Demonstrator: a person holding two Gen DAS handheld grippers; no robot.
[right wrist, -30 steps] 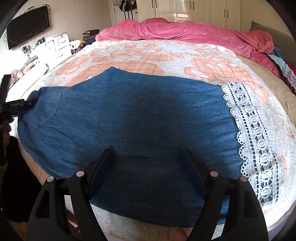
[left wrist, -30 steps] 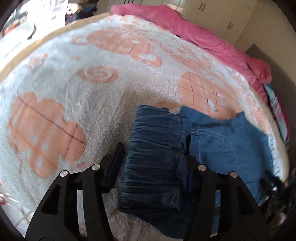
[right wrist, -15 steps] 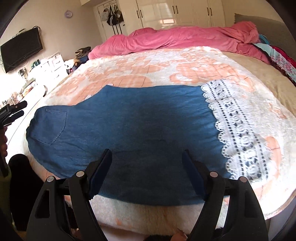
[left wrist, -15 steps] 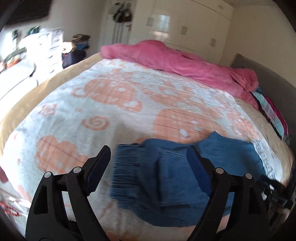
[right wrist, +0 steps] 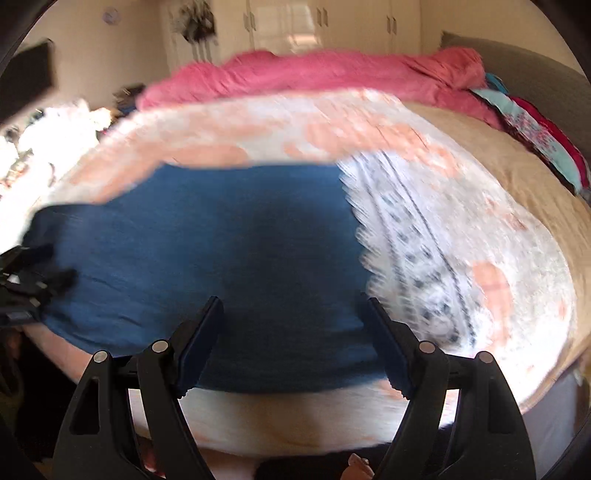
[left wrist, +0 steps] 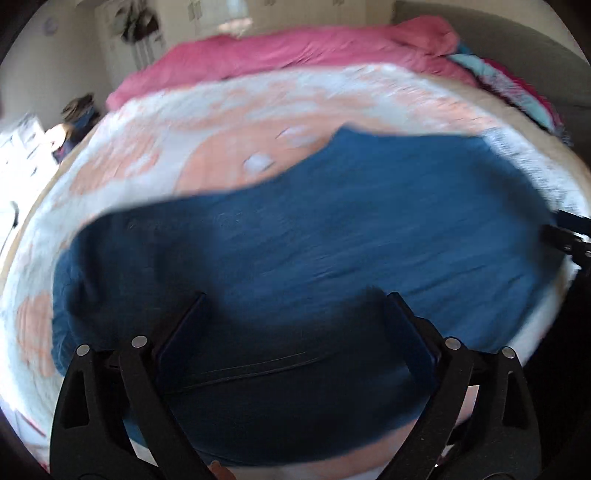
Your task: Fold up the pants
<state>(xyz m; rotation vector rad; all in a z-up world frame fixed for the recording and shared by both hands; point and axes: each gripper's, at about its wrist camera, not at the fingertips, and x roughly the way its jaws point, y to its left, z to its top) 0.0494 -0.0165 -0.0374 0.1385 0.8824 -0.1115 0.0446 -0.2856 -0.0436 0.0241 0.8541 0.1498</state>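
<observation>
Pants: the blue denim pants (left wrist: 332, 240) lie spread flat along the near edge of the bed, on the fleece blanket; a white lace hem (right wrist: 417, 258) trims their right end.
Left gripper: the left gripper (left wrist: 295, 317) hangs over the waist end of the denim, its 2 fingers spread wide with nothing between them; whether the tips touch the cloth is lost in motion blur.
Right gripper: the right gripper (right wrist: 293, 325) sits over the leg end just left of the lace, fingers wide apart and empty; cloth shows between them, contact unclear.
Each in the other's view: the right gripper's tip shows at the right edge of the left view, the left gripper's tip at the left edge of the right view, both at the ends of the pants.
Blanket: white fleece blanket (left wrist: 192, 122) with peach patches covers the bed under the pants.
Far side: a pink duvet (right wrist: 314, 77) is bunched along the far edge of the bed.
Right side: teal and red patterned clothes (right wrist: 532, 125) lie by a grey headboard (right wrist: 535, 70).
Background: white wardrobe doors (right wrist: 332, 22) behind; a dark screen (right wrist: 26, 81) on the left wall.
In the way: nothing lies on the denim.
</observation>
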